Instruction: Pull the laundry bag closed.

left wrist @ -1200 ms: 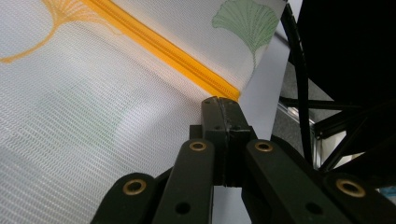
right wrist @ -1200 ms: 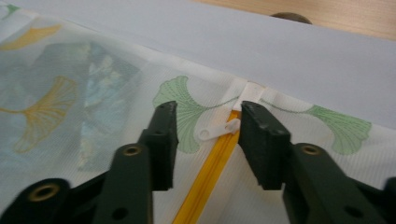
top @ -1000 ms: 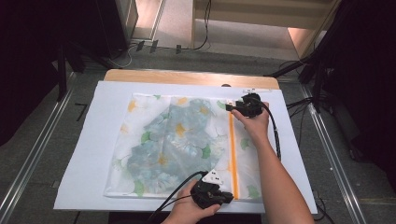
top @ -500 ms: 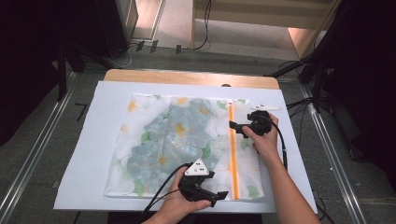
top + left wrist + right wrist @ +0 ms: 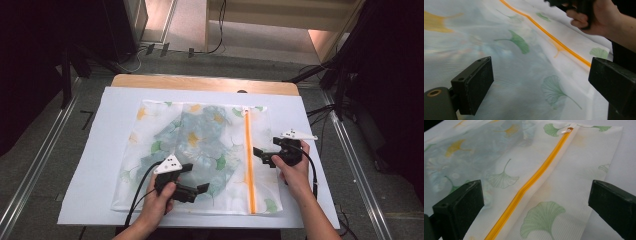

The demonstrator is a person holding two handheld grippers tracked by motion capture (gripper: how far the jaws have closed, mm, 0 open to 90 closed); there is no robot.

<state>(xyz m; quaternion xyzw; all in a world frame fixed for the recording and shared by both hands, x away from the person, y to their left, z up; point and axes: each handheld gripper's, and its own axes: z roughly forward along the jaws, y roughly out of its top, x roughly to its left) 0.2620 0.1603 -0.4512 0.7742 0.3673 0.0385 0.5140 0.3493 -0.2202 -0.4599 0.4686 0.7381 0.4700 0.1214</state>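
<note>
Mesh bag [image 5: 200, 155] with orange zipper [image 5: 248, 160] flat on table [image 5: 100, 165]; left gripper [image 5: 200, 190], right gripper [image 5: 259, 153] above, fingers wide apart, empty.

Table [image 5: 100, 150] brightly lit, surroundings dark; near jaws soft-focused, slight blur.

No text, label, brand, number or sign can be read anywhere in these views. The mesh bag [image 5: 200, 150] carries only printed ginkgo leaves in green and yellow, with no lettering among them, and its orange zipper [image 5: 531, 182] bears no mark. The grey three-cornered plates on the grippers show small dark dots, not characters. The white sheet [image 5: 90, 170] under the bag is blank.
</note>
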